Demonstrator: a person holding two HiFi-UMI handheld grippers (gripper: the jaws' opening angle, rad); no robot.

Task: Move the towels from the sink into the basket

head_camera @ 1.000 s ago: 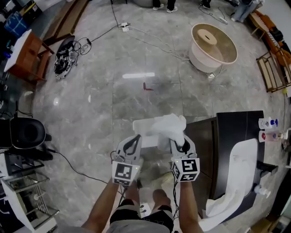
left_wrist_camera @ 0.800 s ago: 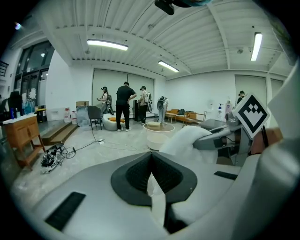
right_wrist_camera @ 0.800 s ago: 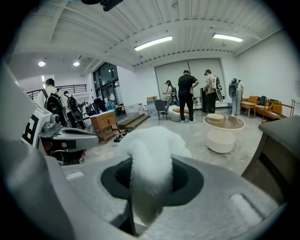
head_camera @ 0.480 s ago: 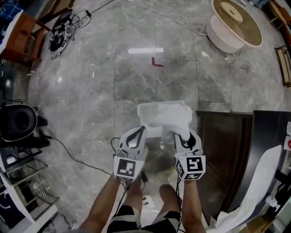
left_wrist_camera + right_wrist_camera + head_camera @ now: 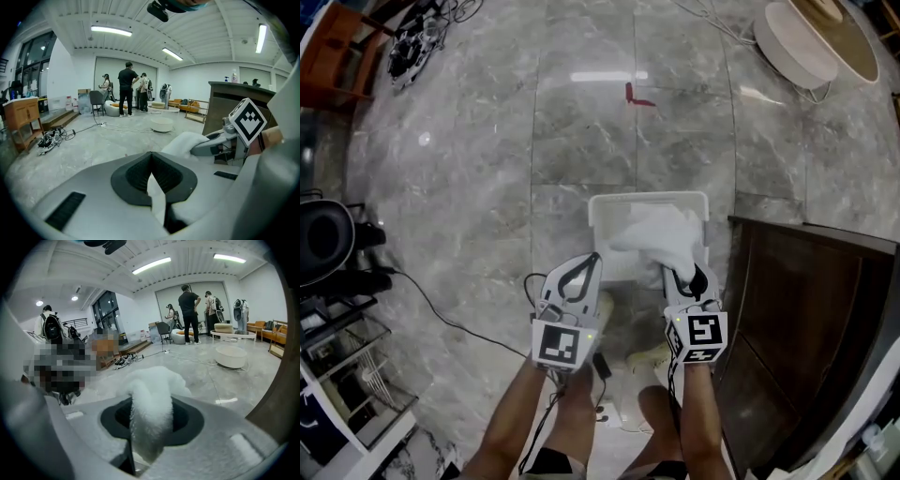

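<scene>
Above the near rim of the white basket (image 5: 598, 208) on the floor, the right hand-held gripper (image 5: 682, 275) is clamped on a white towel (image 5: 661, 234) that drapes down into the basket, while the left hand-held gripper (image 5: 592, 259), just beside the basket's near-left corner, has its jaws together, empty.

The towel (image 5: 661, 234) covers most of the basket's (image 5: 623, 199) inside, and its near wall sits behind the left gripper (image 5: 593, 261) and right gripper (image 5: 680, 274). In the right gripper view the towel's lower end vanishes between the jaws. The dark cabinet (image 5: 806, 328) runs off the right edge, the round pale stand (image 5: 811, 47) off the top. The white sliver seen through the left gripper's jaws cannot be identified
</scene>
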